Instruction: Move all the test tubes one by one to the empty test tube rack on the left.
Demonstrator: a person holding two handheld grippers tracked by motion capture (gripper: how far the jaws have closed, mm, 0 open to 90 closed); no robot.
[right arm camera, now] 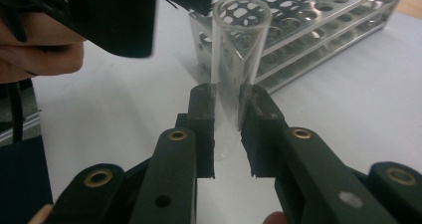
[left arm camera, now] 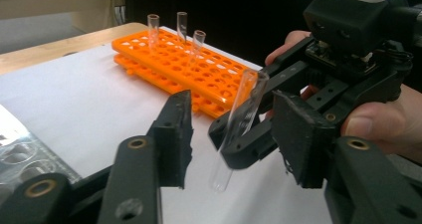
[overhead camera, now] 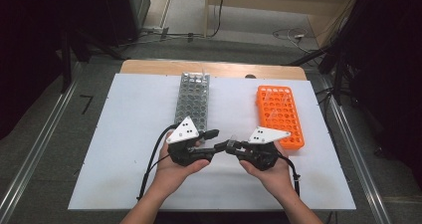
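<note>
Right black two-jaw gripper (right arm camera: 227, 129) clamping a clear, round-bottomed glass test tube (right arm camera: 238, 59) between its ribbed pads, holding it upright at the centre of the right gripper view, open mouth toward the top of the frame. In the left gripper view, the same tube (left arm camera: 239, 129) leaning slightly at centre frame, rounded end hanging above the white table sheet (left arm camera: 74, 99). Left black two-jaw gripper (left arm camera: 234, 139) standing wide open, its matte, rough-edged pads flanking the tube on either side without touching it. In the high view, both grippers (overhead camera: 211, 139) (overhead camera: 230, 145) meeting tip to tip at lower centre, each topped with a grey three-cornered plate dotted with small dark marks.

Lying at upper right of the high view, an orange plastic rack with a grid of round holes (overhead camera: 280, 115); in the left gripper view, showing at upper left (left arm camera: 169, 67) and carrying three more clear tubes (left arm camera: 153, 26) at its far end. Sitting at upper centre of the high view, a grey perforated metal rack (overhead camera: 193, 100); in the right gripper view, stretching across the upper right (right arm camera: 318, 20), shiny and two-tiered, just behind the held tube. No readable writing or labels anywhere.
</note>
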